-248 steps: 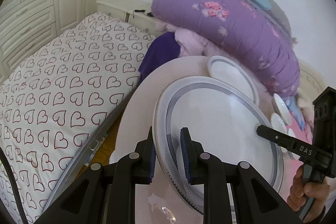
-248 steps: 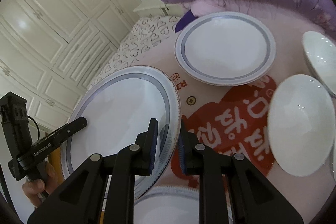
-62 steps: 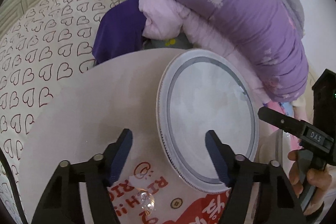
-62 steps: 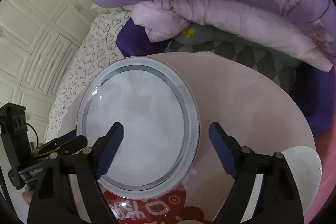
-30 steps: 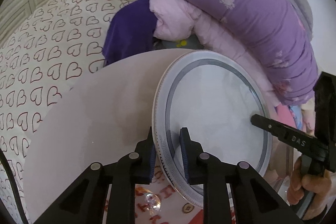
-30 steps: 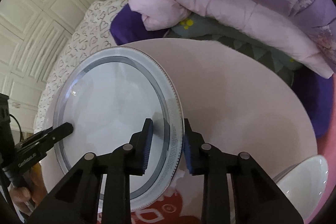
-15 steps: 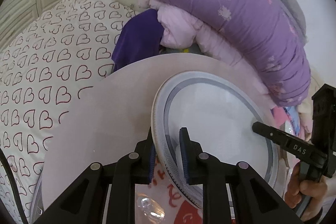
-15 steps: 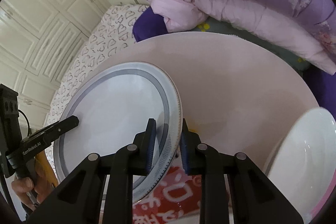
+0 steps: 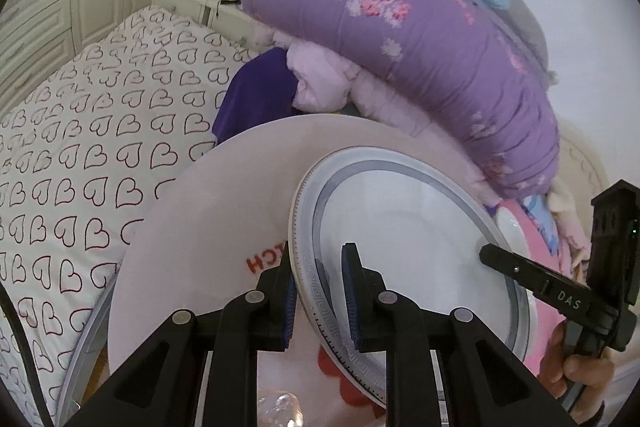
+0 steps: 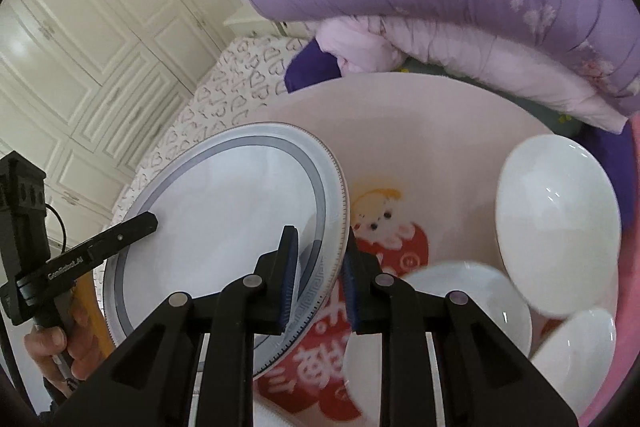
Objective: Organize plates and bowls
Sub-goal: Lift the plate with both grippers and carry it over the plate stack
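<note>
Both grippers carry one large grey-rimmed plate (image 9: 408,247) over the round pink table (image 9: 208,227). The left gripper (image 9: 319,301) has its jaws nearly closed, pinching the plate's patterned rim on the side toward the heart-print bed; the right gripper (image 10: 318,277) is clamped the same way on the opposite rim. From the right wrist view the plate looks tilted and clear of the tabletop, over the table's left half, with three white bowls (image 10: 556,223) clustered near the right edge, one leaning steeply (whether it rests on another bowl I cannot tell).

The step in hand appears to be carrying the plate to its resting spot. To do it well, I would keep both hands moving together so neither rim slides in its pads, since glazed ceramic is slick and each grip covers only a narrow strip of rim. Level the plate before lowering it, keep it well apart from the bowls, and set one edge down softly before the other. Neither grip should be loosened until the table bears the plate's full weight.
</note>
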Demonstrator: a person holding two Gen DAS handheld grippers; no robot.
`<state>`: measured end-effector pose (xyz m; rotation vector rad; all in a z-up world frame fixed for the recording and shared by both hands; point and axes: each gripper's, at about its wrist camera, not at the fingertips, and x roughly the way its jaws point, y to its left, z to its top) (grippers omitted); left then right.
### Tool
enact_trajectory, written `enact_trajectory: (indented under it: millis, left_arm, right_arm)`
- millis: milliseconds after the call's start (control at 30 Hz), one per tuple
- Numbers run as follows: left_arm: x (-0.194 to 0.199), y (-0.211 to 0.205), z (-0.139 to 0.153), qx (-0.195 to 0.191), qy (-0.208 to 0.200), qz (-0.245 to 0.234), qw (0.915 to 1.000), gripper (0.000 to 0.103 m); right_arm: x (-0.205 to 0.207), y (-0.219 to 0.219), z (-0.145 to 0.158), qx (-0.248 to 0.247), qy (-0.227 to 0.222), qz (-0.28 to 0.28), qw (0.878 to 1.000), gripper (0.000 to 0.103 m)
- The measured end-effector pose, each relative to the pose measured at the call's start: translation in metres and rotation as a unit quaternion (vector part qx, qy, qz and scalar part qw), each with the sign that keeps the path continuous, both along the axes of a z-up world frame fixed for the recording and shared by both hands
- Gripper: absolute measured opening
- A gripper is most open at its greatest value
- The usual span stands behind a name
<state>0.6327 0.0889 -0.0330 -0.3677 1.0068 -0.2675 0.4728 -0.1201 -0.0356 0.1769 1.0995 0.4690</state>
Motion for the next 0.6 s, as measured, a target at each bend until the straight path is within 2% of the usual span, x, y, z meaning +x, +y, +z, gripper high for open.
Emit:
enact_trajectory:
  millis: [133,600]
  left_arm:
    - [-0.038,0.002,0.016,0.003,-0.015,-0.01,0.9998,0.015]
    - [-0.159,0.001,0.062,0.011,-0.052,-0.033,0.998,0.015]
  right_arm:
    - [-0.032,-0.007,0.014,0.008,-0.018,0.002,1.0,0.021]
    - [-0.123,-0.035,0.029,0.031,-0.049,-0.012,0.998,0.021]
